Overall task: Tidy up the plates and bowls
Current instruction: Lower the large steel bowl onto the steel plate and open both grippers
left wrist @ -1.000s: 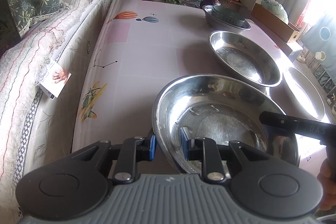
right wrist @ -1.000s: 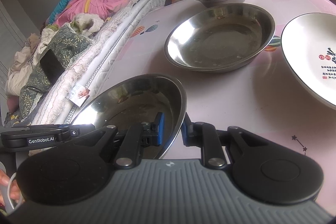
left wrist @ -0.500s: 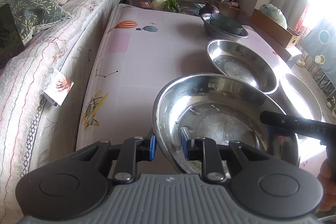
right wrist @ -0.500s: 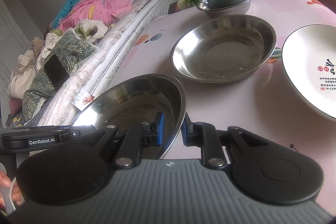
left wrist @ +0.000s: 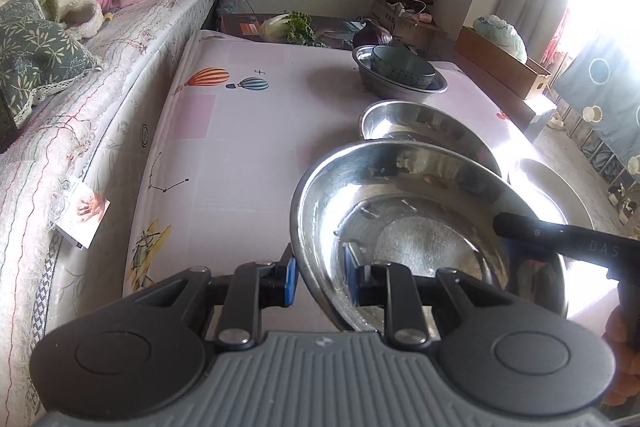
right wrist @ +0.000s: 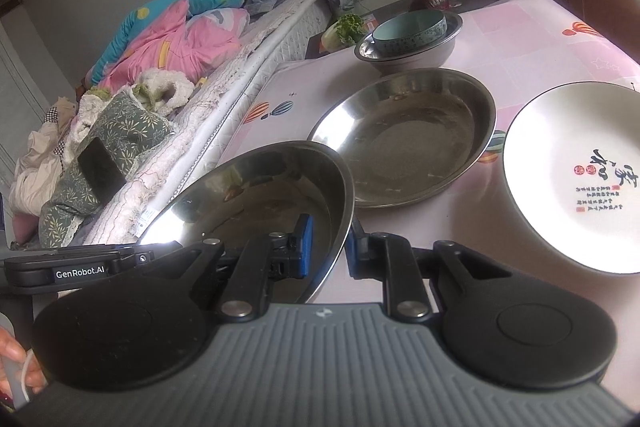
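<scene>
Both tongs are pinching the same steel bowl's rim, left tongs (left wrist: pixel 319 277) on one side, right tongs (right wrist: pixel 327 247) opposite; the steel bowl (left wrist: pixel 420 227) is hanging over the tabletop (left wrist: pixel 240 131), just in front of a second steel bowl (right wrist: pixel 404 147)

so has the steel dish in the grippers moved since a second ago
Yes. The held steel dish has come up and toward the second steel dish on the table, now overlapping its near rim in the left wrist view.

left wrist: close, faces right | right wrist: faces left | shared: steel basin (left wrist: pixel 420 227) (right wrist: pixel 256 195)
</scene>
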A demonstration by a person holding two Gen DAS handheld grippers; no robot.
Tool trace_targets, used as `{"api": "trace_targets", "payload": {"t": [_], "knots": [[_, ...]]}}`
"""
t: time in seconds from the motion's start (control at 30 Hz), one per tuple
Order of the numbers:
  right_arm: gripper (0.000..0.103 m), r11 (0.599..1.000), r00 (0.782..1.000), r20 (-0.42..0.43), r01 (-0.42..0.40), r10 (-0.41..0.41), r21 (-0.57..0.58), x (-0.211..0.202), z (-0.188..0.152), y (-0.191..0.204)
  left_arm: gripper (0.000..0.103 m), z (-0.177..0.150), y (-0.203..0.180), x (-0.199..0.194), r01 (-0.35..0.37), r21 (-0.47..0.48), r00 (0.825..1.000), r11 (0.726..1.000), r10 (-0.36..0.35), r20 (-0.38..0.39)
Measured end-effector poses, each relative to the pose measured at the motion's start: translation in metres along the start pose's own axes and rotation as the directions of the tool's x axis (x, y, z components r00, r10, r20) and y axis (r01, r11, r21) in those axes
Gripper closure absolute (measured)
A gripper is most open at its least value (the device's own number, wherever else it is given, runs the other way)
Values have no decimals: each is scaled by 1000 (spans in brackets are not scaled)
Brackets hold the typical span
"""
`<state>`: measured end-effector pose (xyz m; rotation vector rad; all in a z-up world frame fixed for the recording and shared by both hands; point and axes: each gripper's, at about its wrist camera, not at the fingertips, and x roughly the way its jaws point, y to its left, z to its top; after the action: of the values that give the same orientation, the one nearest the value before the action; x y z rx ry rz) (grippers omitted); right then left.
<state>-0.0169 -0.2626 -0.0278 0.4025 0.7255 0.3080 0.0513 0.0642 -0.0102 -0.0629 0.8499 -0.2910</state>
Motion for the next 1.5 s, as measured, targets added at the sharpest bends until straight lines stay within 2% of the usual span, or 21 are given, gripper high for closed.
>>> {"api": "trace_targets", "payload": {"t": [0.23,0.43,0.67,0.83,1.07,1.13,1.2,1.37,1.5], "knots": [[86,998,999,31,42,-43,36,-2,21,-21,79,27,-21,21,43,30,999,999,-43,3],[86,994,995,37,89,-92,68,2,45,-49,79,54,-39,54,93,42,996,995,-93,-19],[85,987,990,8,139,-141,81,24,75,-78,79,81,-50,102,131,36,990,991,-128,-62],[84,985,988,-16,157,-157,73,43,89,-90,79,84,-48,128,137,18,985,990,-135,-109],[76,978,980,-40,196,-194,69,60,93,-99,79,86,-40,134,140,8,986,990,-139,-96],[67,975,976,-33,215,-213,55,61,94,-98,79,86,-38,133,136,0,987,991,-135,-90],[61,972,972,-24,233,-232,43,61,96,-97,77,85,-36,131,127,-3,988,992,-127,-86],[59,971,973,-21,232,-231,55,59,95,-97,68,80,-30,130,114,-23,989,993,-116,-91],[52,975,977,-6,214,-214,64,51,92,-94,58,74,-26,128,104,-36,990,994,-107,-95]]}}
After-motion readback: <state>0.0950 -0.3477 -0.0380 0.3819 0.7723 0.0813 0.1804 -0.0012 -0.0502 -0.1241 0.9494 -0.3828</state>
